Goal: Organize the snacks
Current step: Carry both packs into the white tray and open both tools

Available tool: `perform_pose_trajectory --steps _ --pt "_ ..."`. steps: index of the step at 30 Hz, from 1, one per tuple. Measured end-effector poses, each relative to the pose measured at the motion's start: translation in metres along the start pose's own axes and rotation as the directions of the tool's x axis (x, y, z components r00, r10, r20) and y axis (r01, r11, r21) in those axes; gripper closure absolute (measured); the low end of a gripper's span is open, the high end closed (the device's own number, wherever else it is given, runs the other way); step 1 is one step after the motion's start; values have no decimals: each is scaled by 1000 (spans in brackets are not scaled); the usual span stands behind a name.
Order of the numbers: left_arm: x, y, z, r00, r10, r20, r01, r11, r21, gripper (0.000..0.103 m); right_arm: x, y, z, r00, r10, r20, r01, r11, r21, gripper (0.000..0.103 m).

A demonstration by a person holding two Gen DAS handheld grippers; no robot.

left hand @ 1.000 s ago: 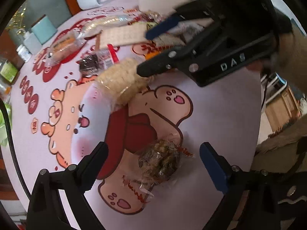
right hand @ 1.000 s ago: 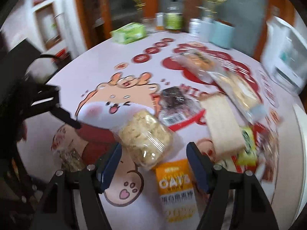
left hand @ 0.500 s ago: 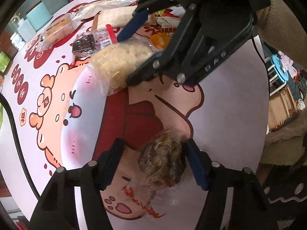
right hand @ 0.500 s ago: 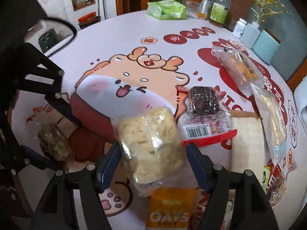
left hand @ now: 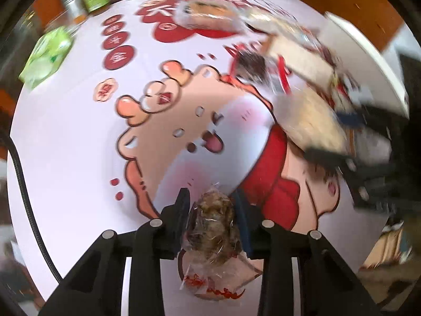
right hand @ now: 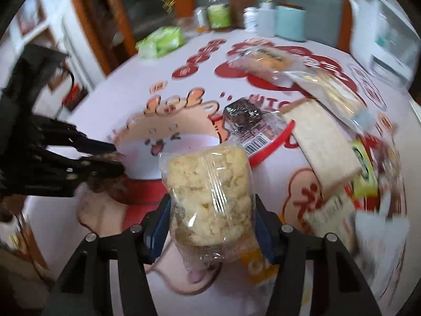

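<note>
My left gripper (left hand: 211,208) is shut on a clear packet of dark brown nut snack (left hand: 213,223) and holds it above the round table (left hand: 65,137) with its cartoon print. My right gripper (right hand: 210,216) is shut on a clear packet of pale puffed rice cake (right hand: 209,192), lifted off the table. The left gripper with its dark packet also shows in the right wrist view (right hand: 105,163) at the left. The right gripper and the rice cake (left hand: 310,123) appear blurred at the right of the left wrist view.
Other snacks lie at the table's far right: a dark brownie packet (right hand: 250,123), a long beige wafer (right hand: 321,147), an orange bread packet (right hand: 263,60), a yellow oats packet (right hand: 257,266). A green pack (right hand: 163,42), bottles and a teal box (right hand: 289,23) stand at the far edge.
My left gripper closed on the dark nut packet and lifted it. My right gripper closed on the rice cake packet and raised it. Both views have swung.
</note>
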State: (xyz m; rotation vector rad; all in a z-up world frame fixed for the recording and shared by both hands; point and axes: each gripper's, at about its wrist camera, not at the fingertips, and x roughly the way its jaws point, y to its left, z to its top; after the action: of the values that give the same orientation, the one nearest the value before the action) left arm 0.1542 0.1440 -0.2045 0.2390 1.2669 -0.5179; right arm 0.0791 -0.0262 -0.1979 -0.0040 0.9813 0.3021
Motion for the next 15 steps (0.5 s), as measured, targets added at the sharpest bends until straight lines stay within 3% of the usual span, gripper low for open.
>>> perform_pose_trajectory --steps 8,15 --pt "-24 -19 2 999 20 44 -20 1000 1 70 -44 -6 -13 995 -29 98 18 993 116 46" --pt "-64 -57 21 991 -23 129 18 999 40 71 -90 -17 -8 977 -106 185 75 983 168 46"
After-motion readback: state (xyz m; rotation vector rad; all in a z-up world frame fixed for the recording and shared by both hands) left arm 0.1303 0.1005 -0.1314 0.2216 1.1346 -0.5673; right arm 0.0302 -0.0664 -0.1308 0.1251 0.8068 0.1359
